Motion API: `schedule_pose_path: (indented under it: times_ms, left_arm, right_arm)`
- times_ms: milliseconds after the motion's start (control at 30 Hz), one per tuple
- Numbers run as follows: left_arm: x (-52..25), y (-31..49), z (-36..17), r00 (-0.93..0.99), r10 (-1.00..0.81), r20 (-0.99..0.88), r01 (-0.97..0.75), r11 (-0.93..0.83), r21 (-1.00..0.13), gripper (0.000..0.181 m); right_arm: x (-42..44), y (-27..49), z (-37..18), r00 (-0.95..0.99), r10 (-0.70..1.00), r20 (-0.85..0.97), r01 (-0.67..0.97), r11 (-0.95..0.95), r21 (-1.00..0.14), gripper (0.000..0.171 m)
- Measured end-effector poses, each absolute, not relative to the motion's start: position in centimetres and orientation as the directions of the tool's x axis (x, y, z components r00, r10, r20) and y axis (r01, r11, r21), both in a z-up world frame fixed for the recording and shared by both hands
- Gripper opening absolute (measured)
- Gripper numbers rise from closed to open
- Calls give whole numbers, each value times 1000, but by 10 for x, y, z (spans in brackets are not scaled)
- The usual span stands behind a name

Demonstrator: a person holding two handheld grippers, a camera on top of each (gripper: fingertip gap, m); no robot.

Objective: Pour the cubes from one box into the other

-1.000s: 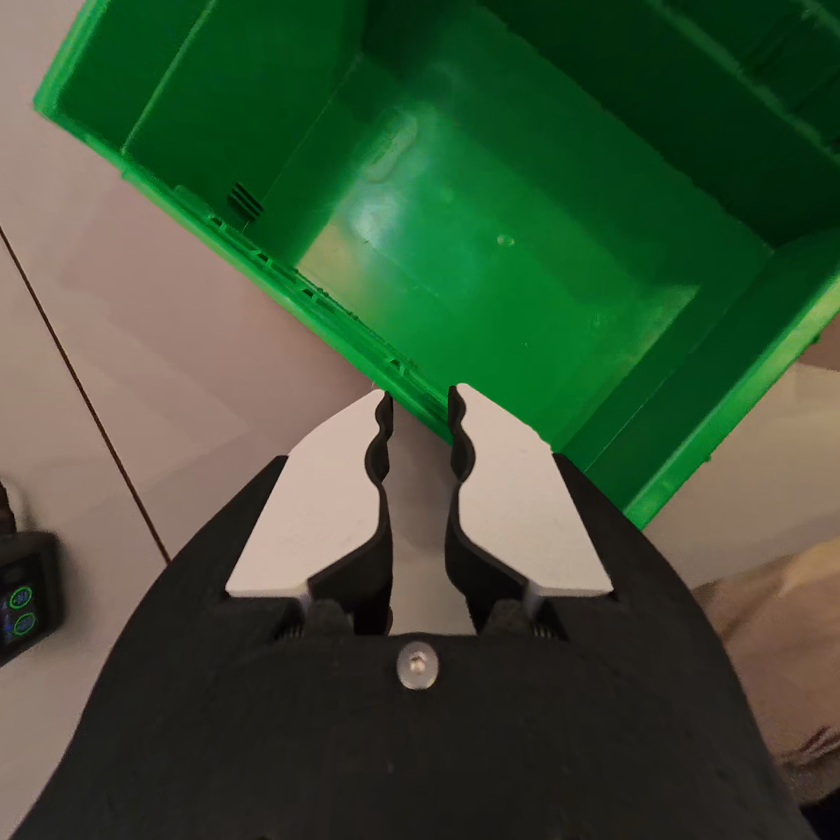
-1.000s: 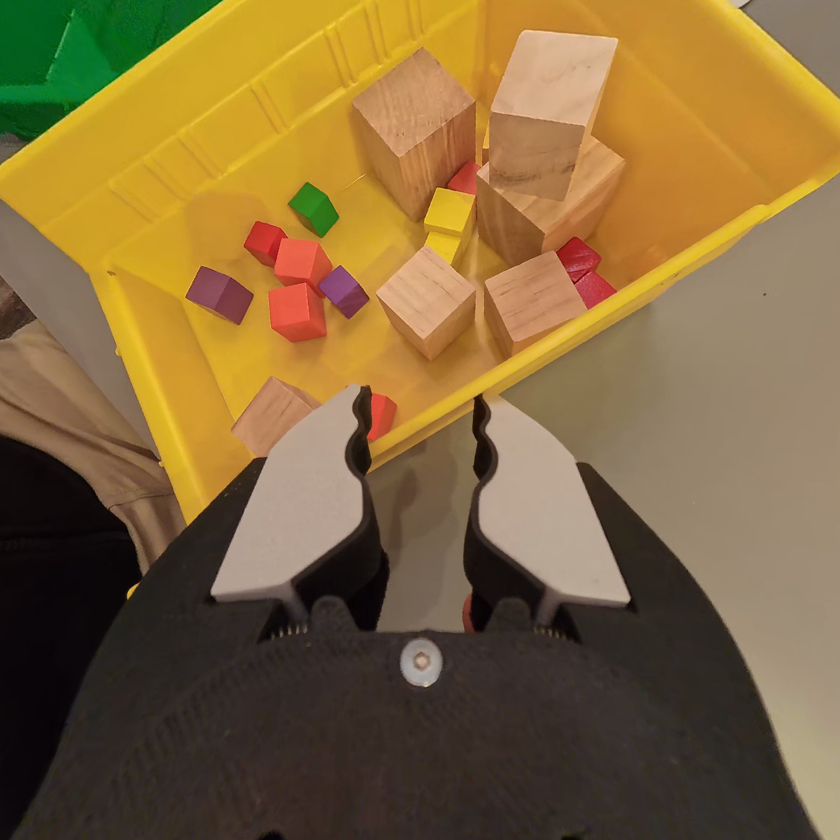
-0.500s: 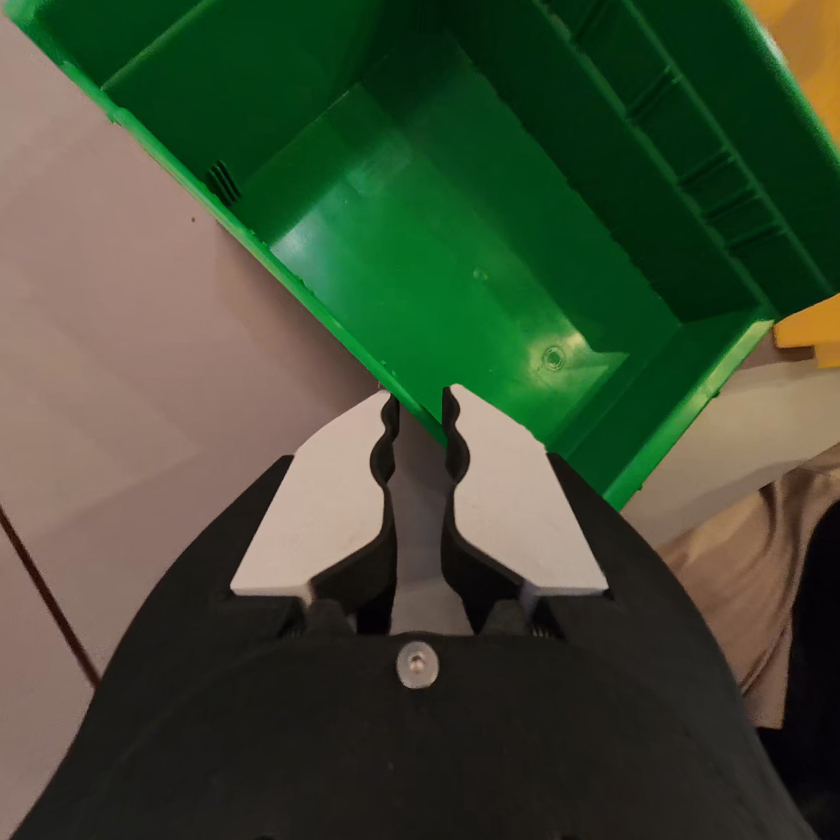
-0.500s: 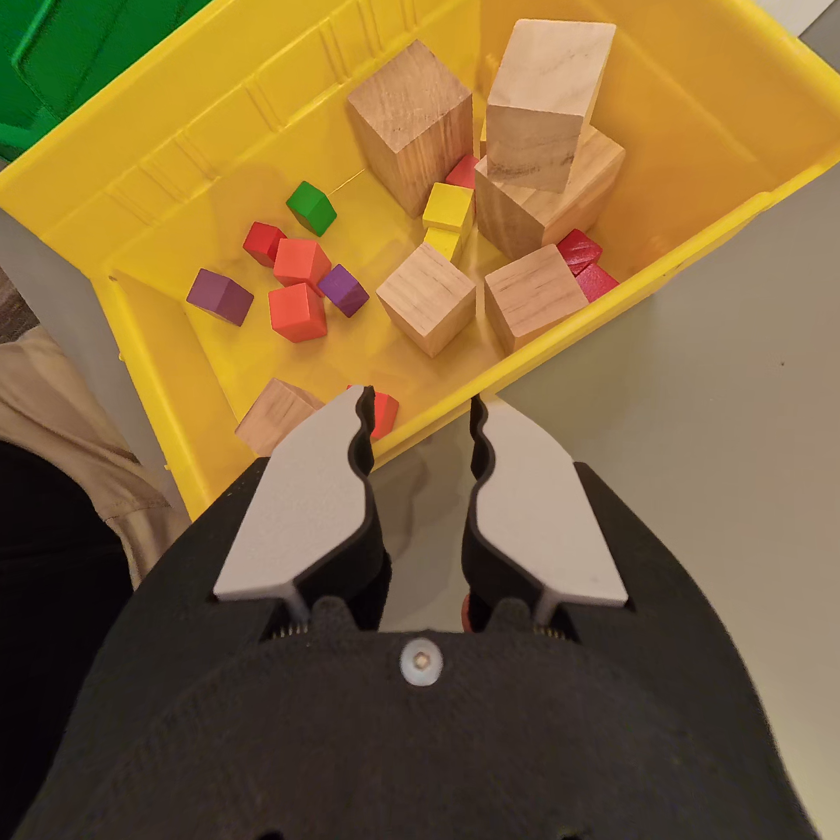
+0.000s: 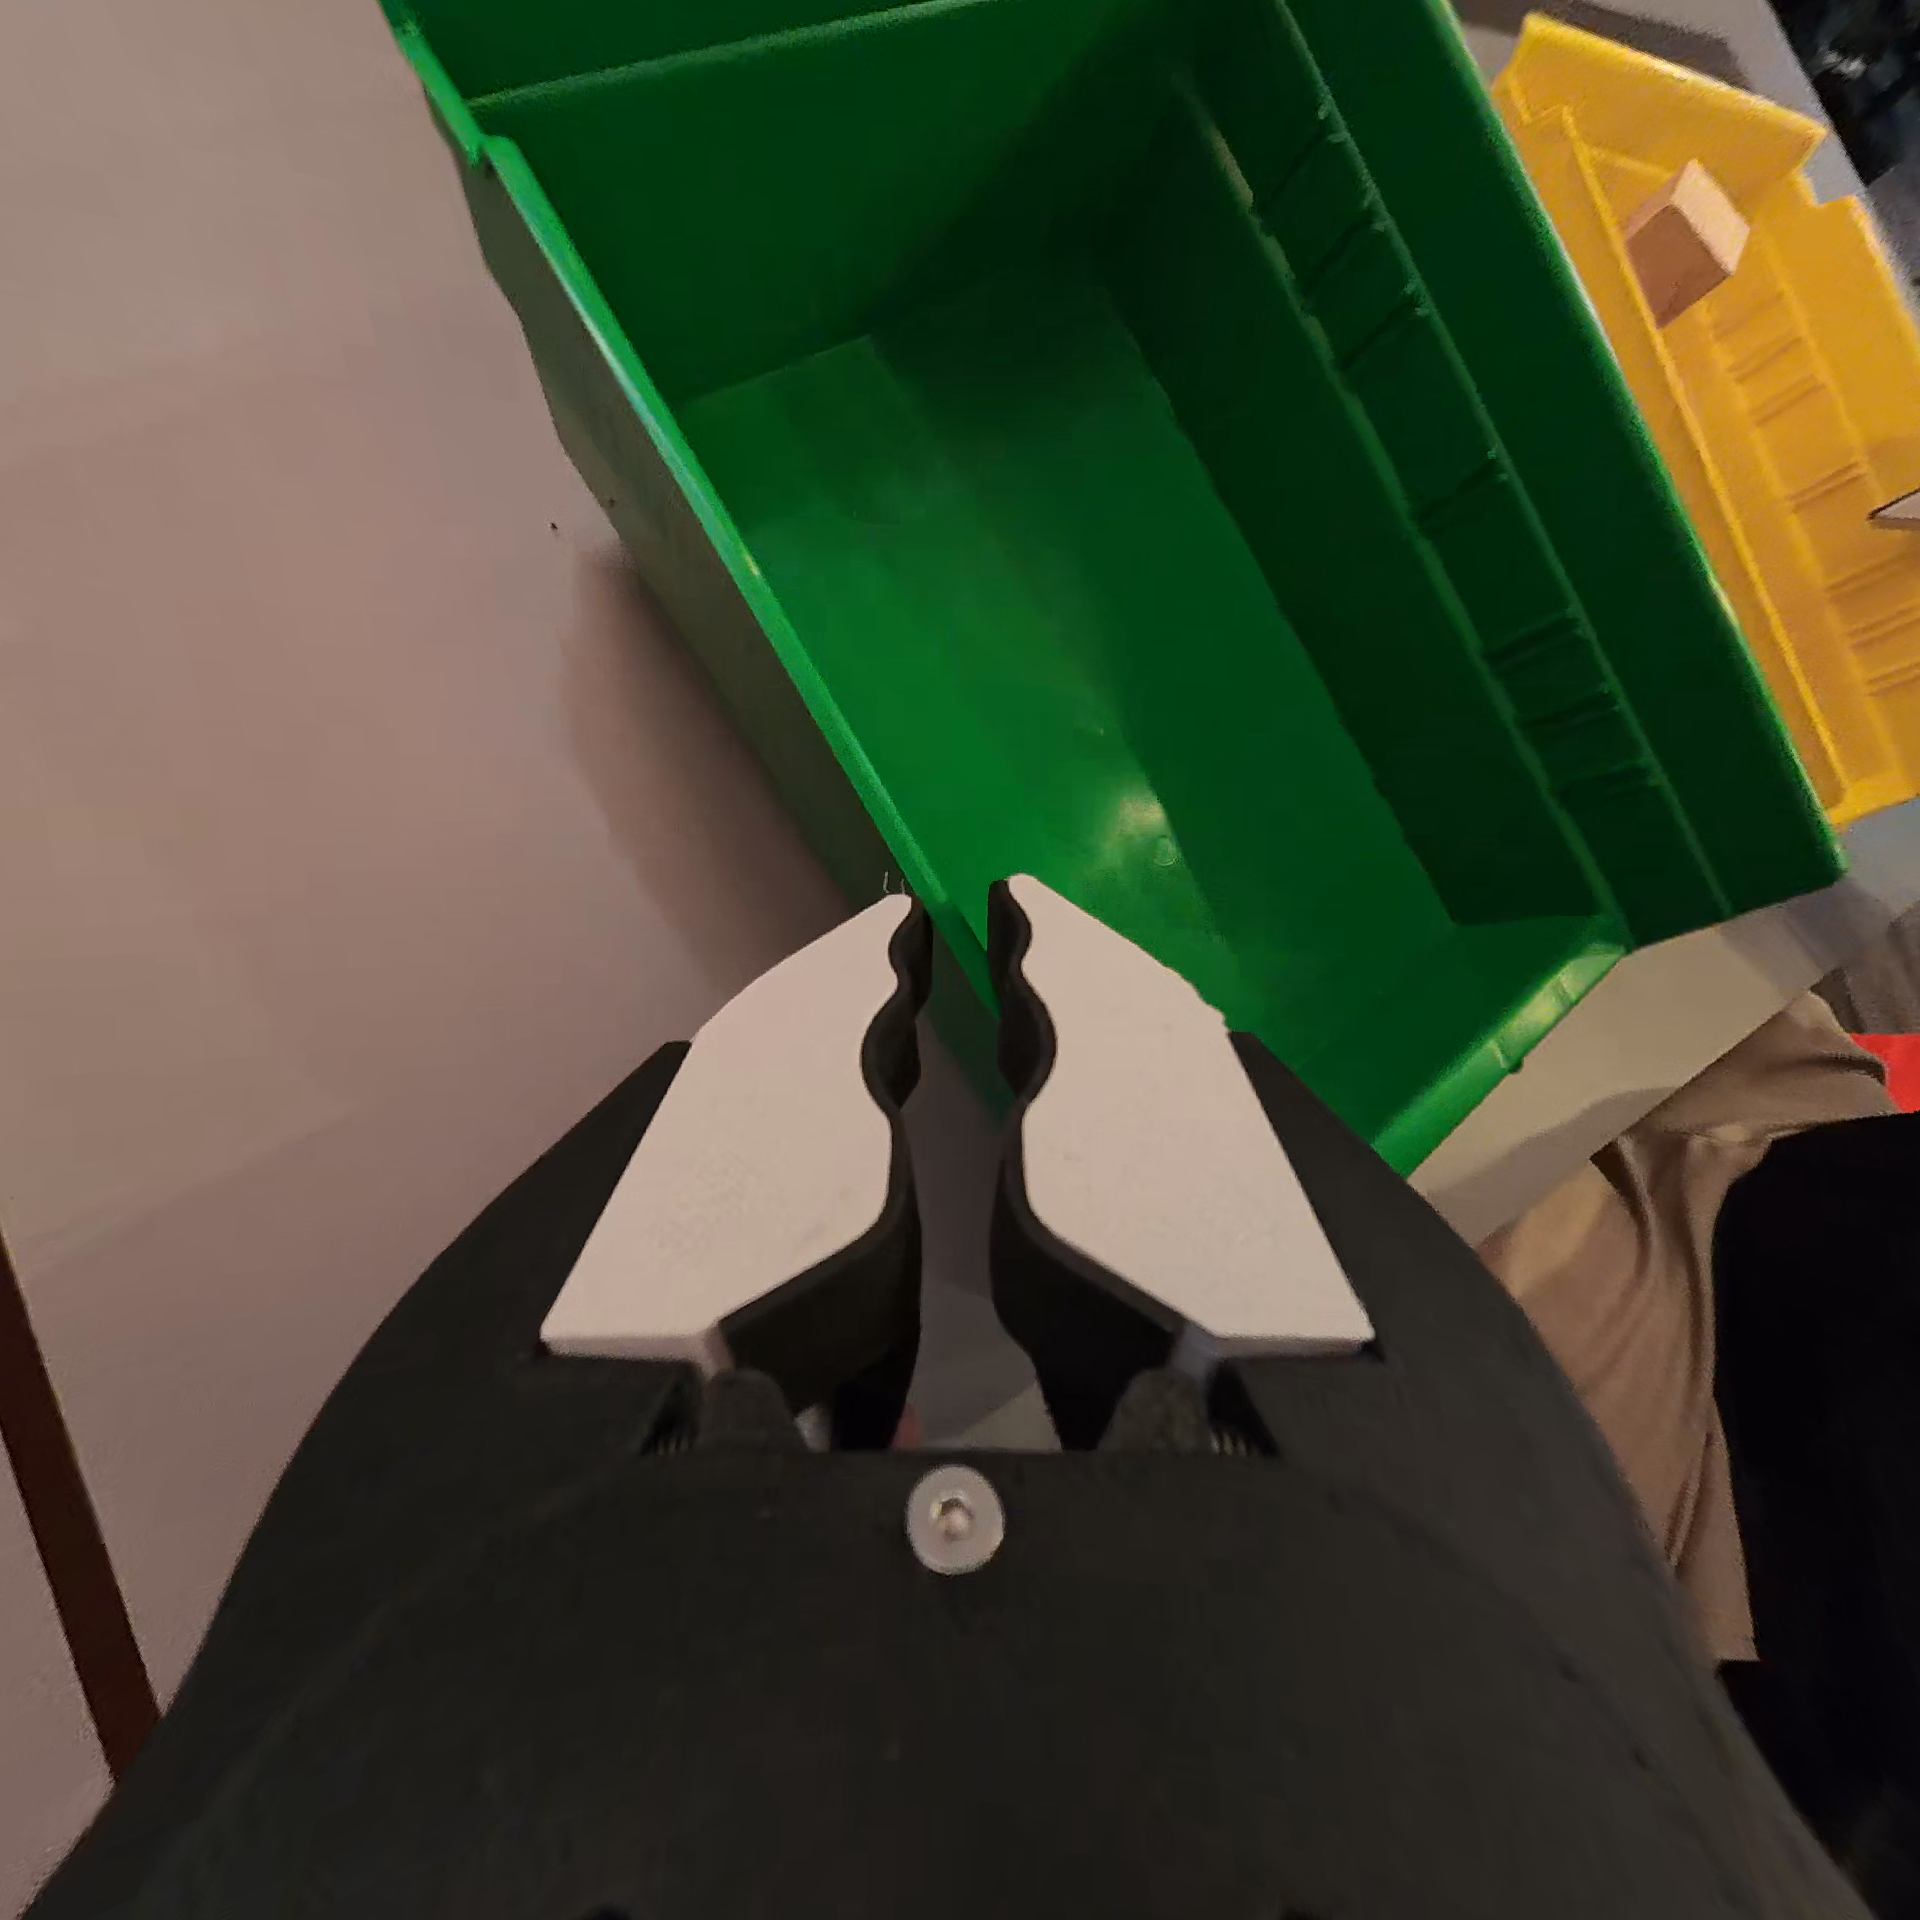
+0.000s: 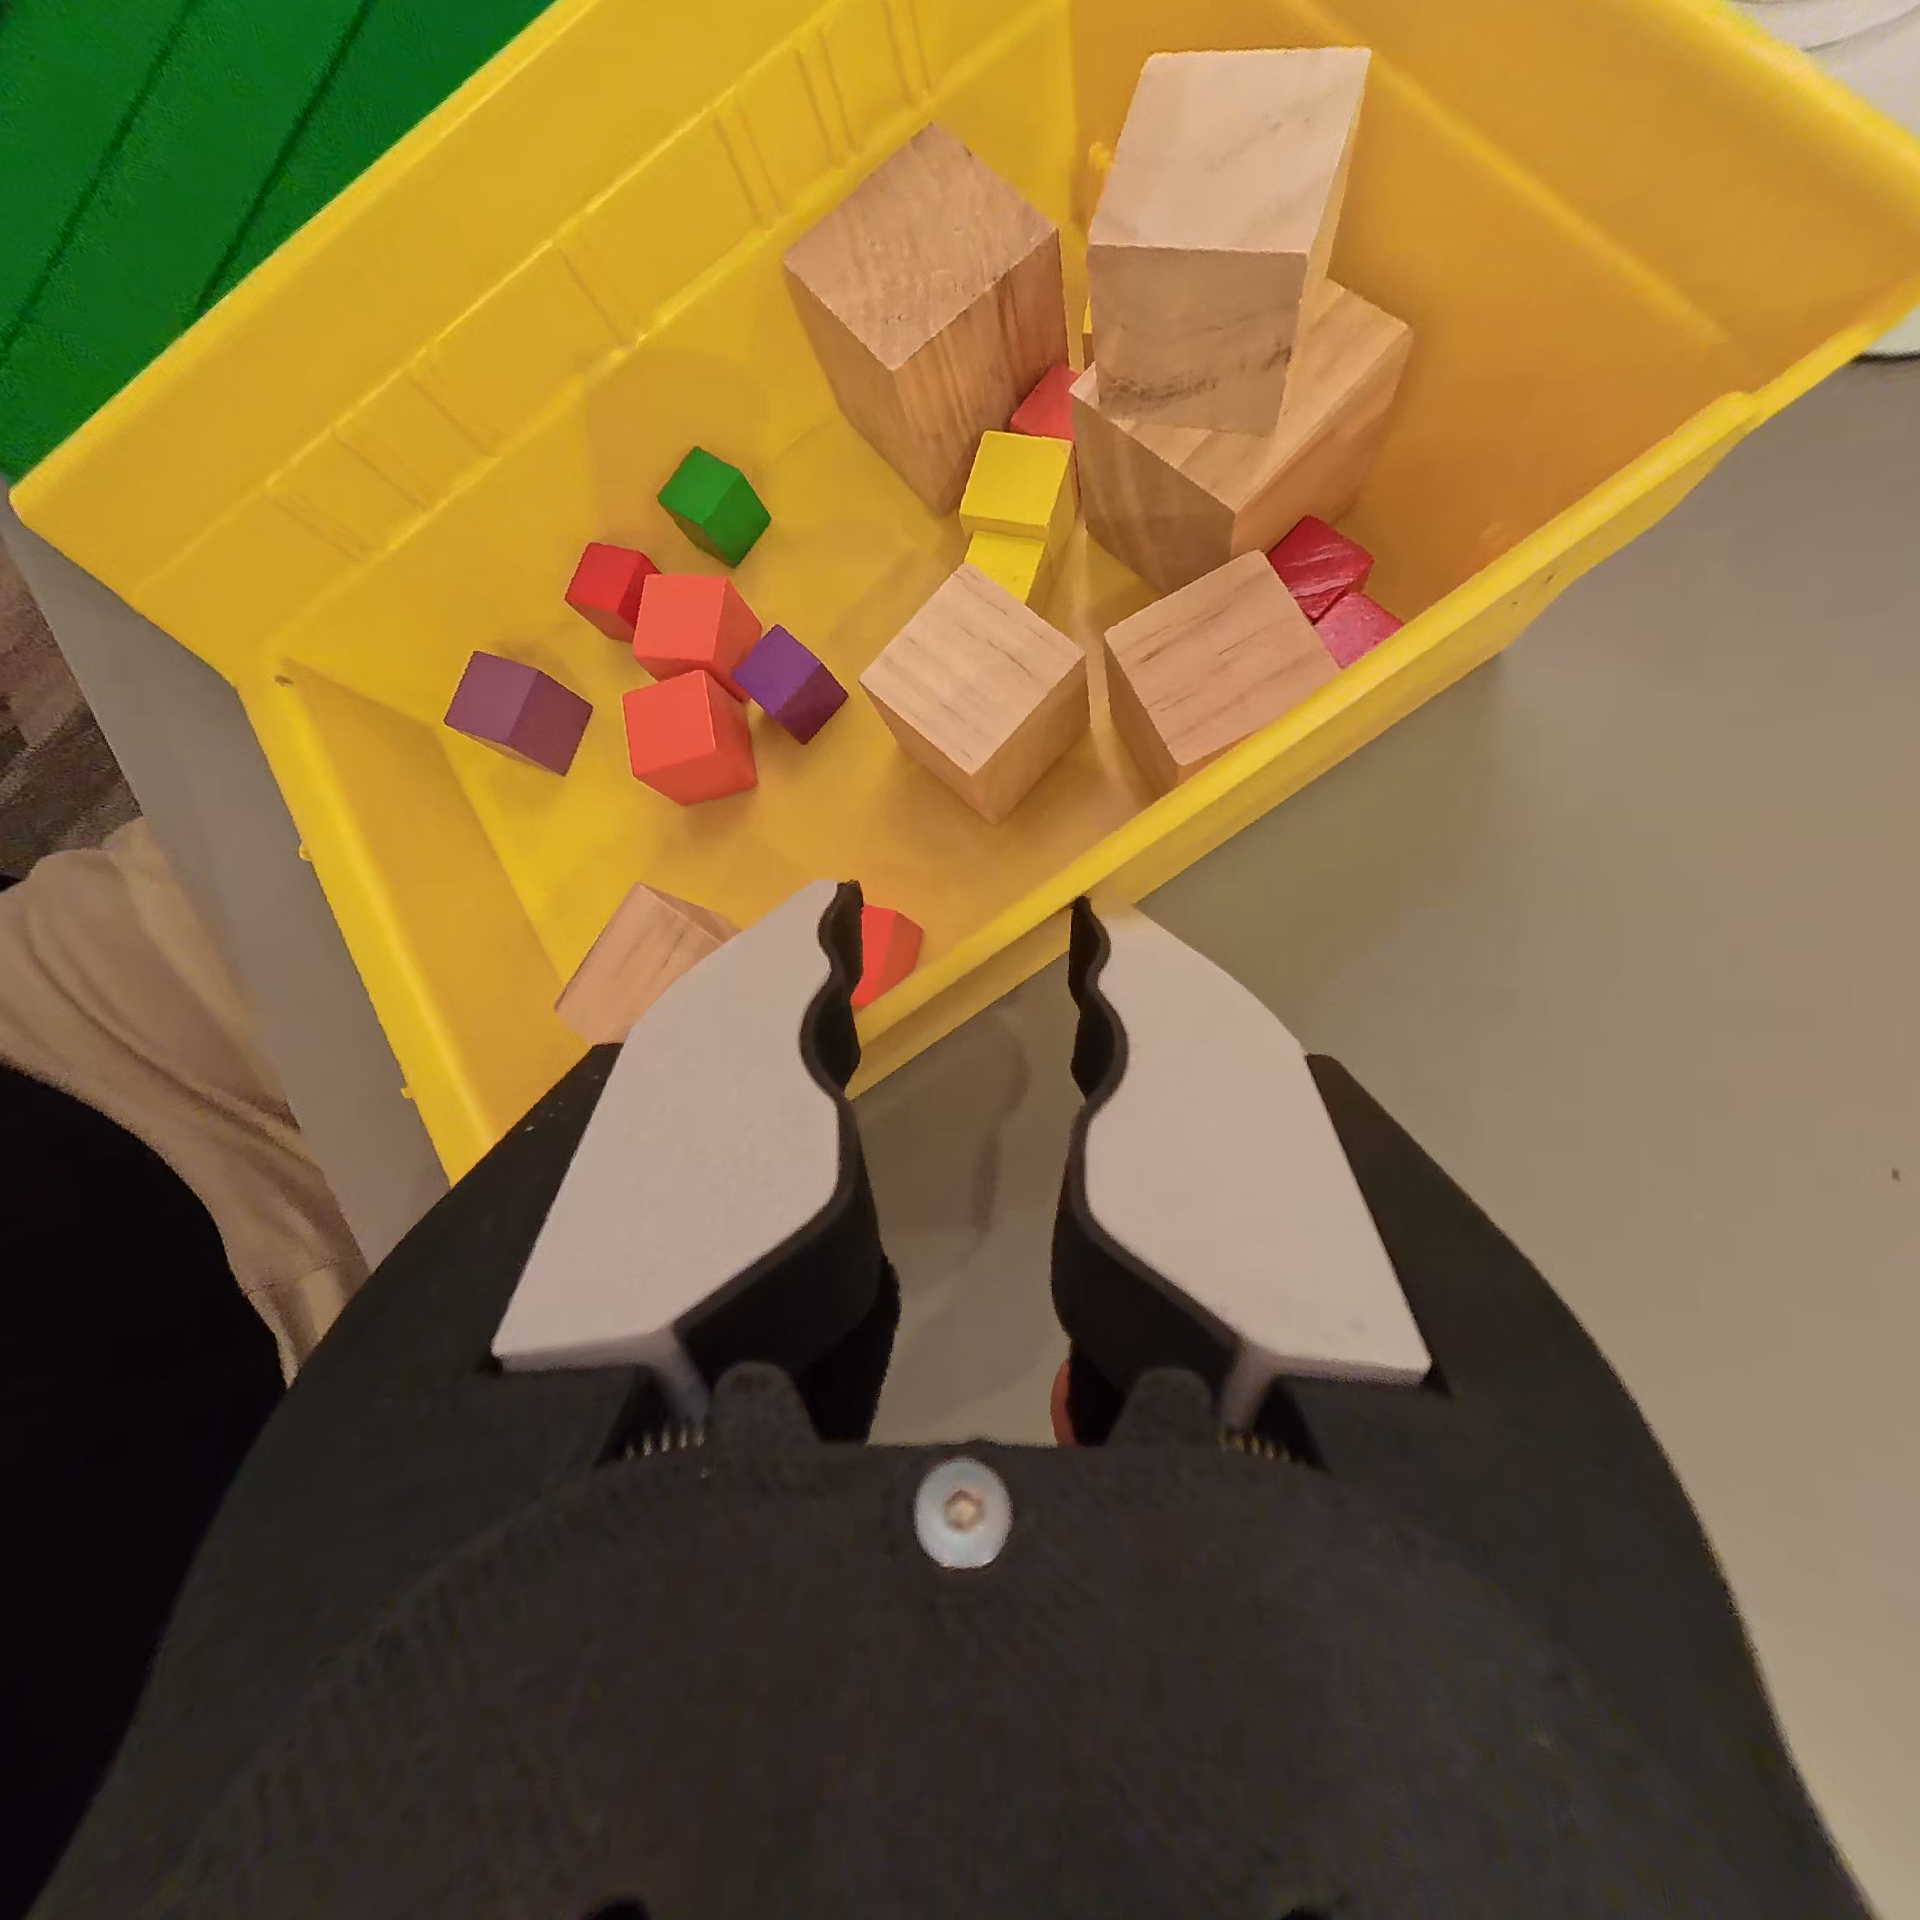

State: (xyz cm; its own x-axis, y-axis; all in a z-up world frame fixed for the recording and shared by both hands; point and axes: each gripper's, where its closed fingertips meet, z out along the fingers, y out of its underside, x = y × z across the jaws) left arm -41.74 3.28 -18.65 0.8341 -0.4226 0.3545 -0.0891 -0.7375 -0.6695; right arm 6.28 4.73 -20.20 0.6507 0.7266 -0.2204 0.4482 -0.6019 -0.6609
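An empty green box (image 5: pixel 727 208) stands on the table. My left gripper (image 5: pixel 954 904) straddles the box's near side wall, close to its near corner, with the jaws closed on the wall. Beside it stands a yellow box (image 6: pixel 468 343), which also shows in the left wrist view (image 5: pixel 1766 499). It holds several large wooden cubes (image 6: pixel 925 312) and several small coloured cubes (image 6: pixel 691 732). My right gripper (image 6: pixel 961 904) is open across the yellow box's near wall. Its left finger is inside the box and its right finger outside. The green box (image 6: pixel 156 156) shows at the top left of the right wrist view.
The boxes stand on a grey table (image 6: pixel 1558 1039) near its front edge. A person's beige clothing (image 5: pixel 1662 1299) lies just past that edge, between the two grippers. A dark seam (image 5: pixel 62 1455) runs at the far left.
My left gripper has swung round the green box, its jaws have narrowed onto the wall, and the yellow box has come into view. My right gripper has barely moved.
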Motion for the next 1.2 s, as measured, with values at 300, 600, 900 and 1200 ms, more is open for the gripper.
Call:
schedule_pose_path:
  times_ms: [300,600,900,1200]
  left_arm:
    - [-442,-8,-161,836,-398,377,18,-667,-745,9]
    - [-458,-32,-174,881,-356,311,5,-651,-759,4]
    - [-490,-56,-128,930,-296,217,22,-546,-838,5]
    - [-510,-94,-76,929,-284,236,114,-387,-915,4]
  right_arm:
    - [18,71,-202,608,764,-216,480,-570,-667,33]
    - [-31,95,-201,582,781,-224,470,-549,-692,28]
    - [-59,102,-200,587,777,-227,457,-550,-699,26]
    - [-118,114,-199,571,777,-263,410,-548,-729,29]
